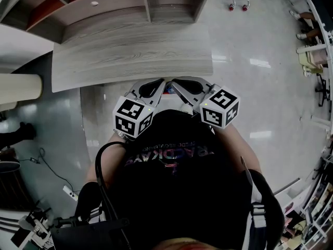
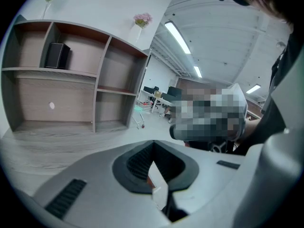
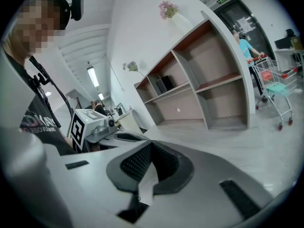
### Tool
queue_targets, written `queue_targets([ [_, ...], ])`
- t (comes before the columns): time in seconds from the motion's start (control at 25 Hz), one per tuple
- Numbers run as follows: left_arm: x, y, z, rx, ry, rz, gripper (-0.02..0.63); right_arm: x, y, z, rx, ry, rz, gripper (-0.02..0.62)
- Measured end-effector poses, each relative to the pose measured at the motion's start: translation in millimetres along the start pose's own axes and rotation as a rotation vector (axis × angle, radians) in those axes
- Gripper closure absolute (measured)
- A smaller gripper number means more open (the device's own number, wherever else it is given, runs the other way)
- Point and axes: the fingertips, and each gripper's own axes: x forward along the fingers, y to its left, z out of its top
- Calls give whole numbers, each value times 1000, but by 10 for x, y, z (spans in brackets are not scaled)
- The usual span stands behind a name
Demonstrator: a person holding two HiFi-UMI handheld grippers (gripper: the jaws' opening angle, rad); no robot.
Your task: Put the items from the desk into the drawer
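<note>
My left gripper [image 1: 161, 82] and right gripper [image 1: 174, 82] are held close to the person's chest, just short of the grey wood desk [image 1: 130, 56]. Their tips almost touch each other. In the left gripper view the left gripper [image 2: 153, 142] has its jaws shut with nothing between them. The right gripper [image 3: 151, 143] is likewise shut and holds nothing. No loose items show on the desk top. The drawer front [image 2: 52, 106] with its small white knob [image 1: 94, 3] sits closed in the shelf unit [image 1: 104, 4] behind the desk.
A black box [image 2: 57, 55] stands in an upper shelf compartment. A shopping cart [image 3: 275, 87] with a person [image 3: 244, 46] behind it is on the shiny floor to the right. Cables and a power strip [image 1: 70, 192] lie on the floor at the left.
</note>
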Motion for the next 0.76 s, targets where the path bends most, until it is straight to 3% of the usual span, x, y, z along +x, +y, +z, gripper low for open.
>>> queue_targets([
  [0.76,-14,-53,-77,-5,2,-21,595,-7,49,-108,5,9,-6,578],
])
